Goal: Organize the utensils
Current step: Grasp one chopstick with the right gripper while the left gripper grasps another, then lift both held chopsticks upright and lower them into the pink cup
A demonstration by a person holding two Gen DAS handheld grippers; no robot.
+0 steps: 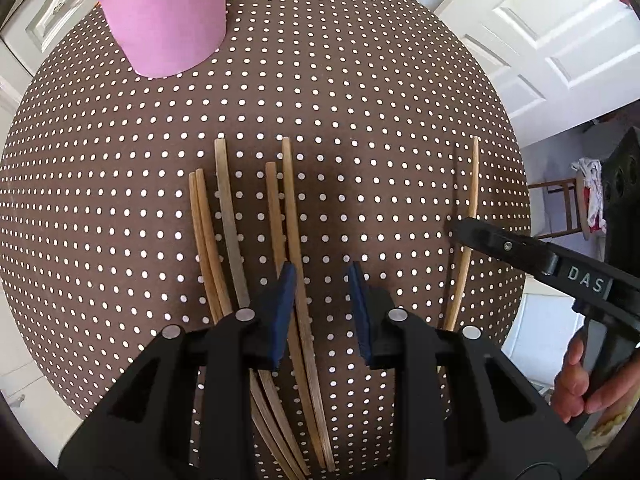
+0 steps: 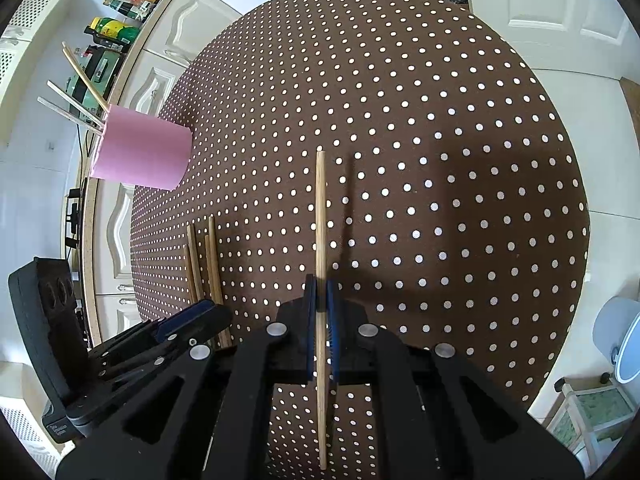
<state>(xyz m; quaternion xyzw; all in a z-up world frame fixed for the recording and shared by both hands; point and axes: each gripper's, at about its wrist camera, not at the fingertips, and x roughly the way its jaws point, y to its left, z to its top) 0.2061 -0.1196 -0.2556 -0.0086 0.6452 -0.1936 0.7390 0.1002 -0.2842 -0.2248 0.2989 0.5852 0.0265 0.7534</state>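
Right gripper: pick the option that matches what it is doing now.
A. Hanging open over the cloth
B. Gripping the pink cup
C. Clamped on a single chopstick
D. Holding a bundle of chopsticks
C: the right gripper has its blue pads closed on one chopstick, while the pink cup stands apart across the dotted tablecloth.

You are working over a table covered in a brown cloth with white polka dots. A pink cup is standing on it at the far left, holding three chopsticks. Five loose chopsticks are lying side by side on the cloth, roughly parallel, some touching. Whether the single chopstick well to their right is resting on the cloth, you cannot tell.
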